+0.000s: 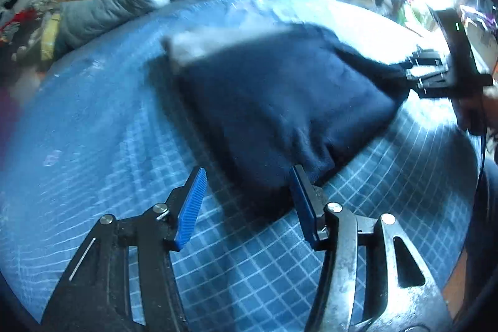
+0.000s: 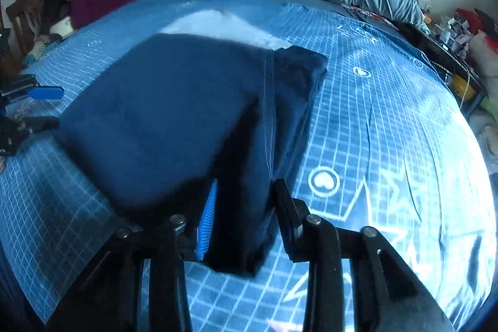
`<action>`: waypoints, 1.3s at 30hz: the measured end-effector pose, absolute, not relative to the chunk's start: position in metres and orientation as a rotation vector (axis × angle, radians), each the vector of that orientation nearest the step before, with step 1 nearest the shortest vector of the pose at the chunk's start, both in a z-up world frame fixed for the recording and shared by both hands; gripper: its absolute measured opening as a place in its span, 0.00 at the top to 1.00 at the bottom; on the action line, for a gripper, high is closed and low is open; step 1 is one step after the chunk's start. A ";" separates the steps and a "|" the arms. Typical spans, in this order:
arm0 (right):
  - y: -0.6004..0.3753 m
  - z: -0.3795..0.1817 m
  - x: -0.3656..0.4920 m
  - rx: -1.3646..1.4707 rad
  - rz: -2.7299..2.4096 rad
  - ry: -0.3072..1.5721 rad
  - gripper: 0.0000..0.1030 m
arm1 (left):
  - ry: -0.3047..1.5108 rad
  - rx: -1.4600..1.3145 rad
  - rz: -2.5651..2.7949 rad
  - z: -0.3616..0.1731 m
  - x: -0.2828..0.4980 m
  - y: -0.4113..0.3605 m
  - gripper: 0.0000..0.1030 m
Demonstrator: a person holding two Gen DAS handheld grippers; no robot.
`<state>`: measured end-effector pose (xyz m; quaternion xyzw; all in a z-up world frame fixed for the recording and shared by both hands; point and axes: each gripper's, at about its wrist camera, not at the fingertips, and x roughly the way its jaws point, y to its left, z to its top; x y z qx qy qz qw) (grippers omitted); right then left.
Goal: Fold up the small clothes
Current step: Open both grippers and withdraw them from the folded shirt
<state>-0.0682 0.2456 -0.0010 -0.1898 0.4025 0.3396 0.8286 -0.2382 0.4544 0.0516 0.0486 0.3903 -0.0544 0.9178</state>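
Lying mid-frame on the bed [image 2: 389, 120], the garment [image 2: 174, 114] has one corner between the right gripper [image 2: 246, 207]'s part-open jaws, another against one finger of the wide left gripper [image 1: 249, 192].

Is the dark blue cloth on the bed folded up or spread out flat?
Folded. The dark blue cloth lies doubled on the bed sheet, with stacked layers showing at its right edge.
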 end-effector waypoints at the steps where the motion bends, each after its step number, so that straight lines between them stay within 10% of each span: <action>1: 0.239 0.002 -0.070 -0.381 0.702 0.851 0.63 | 0.772 0.060 -0.100 0.061 -0.242 0.461 0.47; 10: 0.245 0.000 -0.085 -0.350 0.770 0.846 0.63 | 0.861 0.136 -0.081 0.021 -0.207 0.443 0.44; 12: 0.240 -0.014 -0.079 -0.382 0.747 0.901 0.62 | 0.859 0.062 -0.053 0.025 -0.215 0.461 0.30; 18: 0.195 0.014 -0.082 -0.331 0.643 0.869 0.40 | 0.885 -0.058 0.214 0.041 -0.267 0.515 0.29; 22: 0.183 0.026 -0.110 -0.292 0.615 0.853 0.06 | 0.883 -0.101 0.253 0.049 -0.298 0.501 0.22; 39: 0.150 -0.020 -0.181 -0.206 0.480 0.973 0.00 | 1.007 -0.215 0.236 0.003 -0.279 0.456 0.00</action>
